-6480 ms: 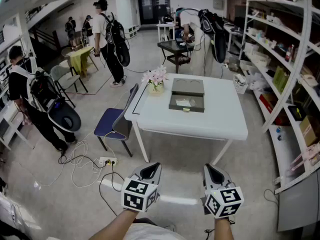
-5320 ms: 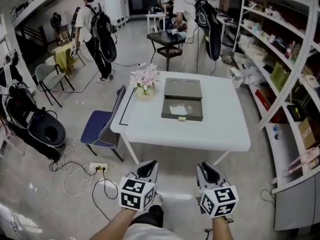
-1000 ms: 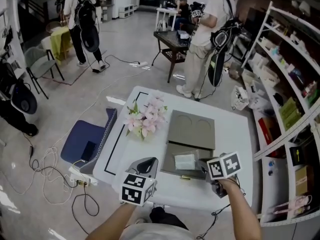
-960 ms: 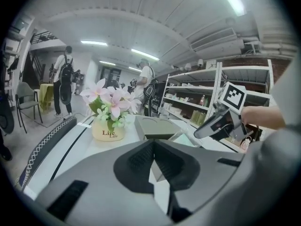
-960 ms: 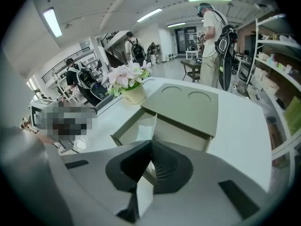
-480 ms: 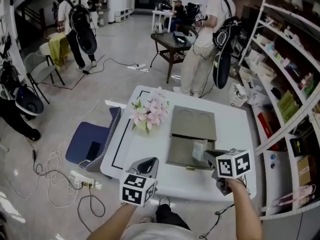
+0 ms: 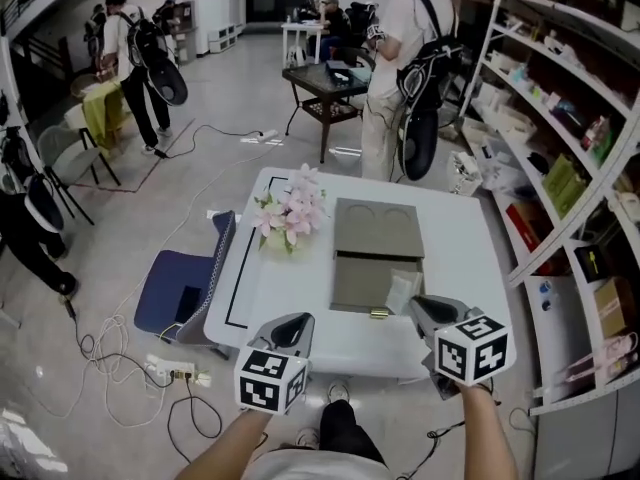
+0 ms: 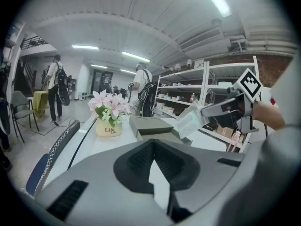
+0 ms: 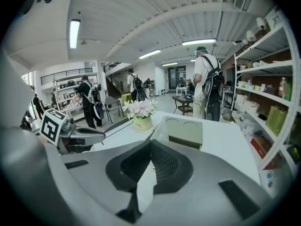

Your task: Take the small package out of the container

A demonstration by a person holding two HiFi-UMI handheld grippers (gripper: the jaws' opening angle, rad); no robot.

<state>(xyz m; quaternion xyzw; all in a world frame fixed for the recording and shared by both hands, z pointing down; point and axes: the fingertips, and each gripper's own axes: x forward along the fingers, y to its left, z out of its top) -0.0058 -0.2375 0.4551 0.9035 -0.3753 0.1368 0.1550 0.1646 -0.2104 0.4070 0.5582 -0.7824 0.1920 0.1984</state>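
White table (image 7: 462, 260) on pale grey floor (image 7: 230, 158), blue chair (image 7: 167, 304) beside it, open shelving (image 7: 545, 88) along the right.

Ahead and left of the right claw (image 7: 420, 305), which is pinched on the small package (image 7: 403, 290), the open container (image 7: 372, 280) takes up the middle of the worktop (image 7: 290, 290). To that claw's right the worktop is bare to its edge, with the shelf rack (image 7: 545, 118) beyond. Ahead of the left claw (image 7: 287, 328), bare worktop runs to the flower pot (image 7: 285, 230). A chair (image 7: 175, 303) stands to its left.
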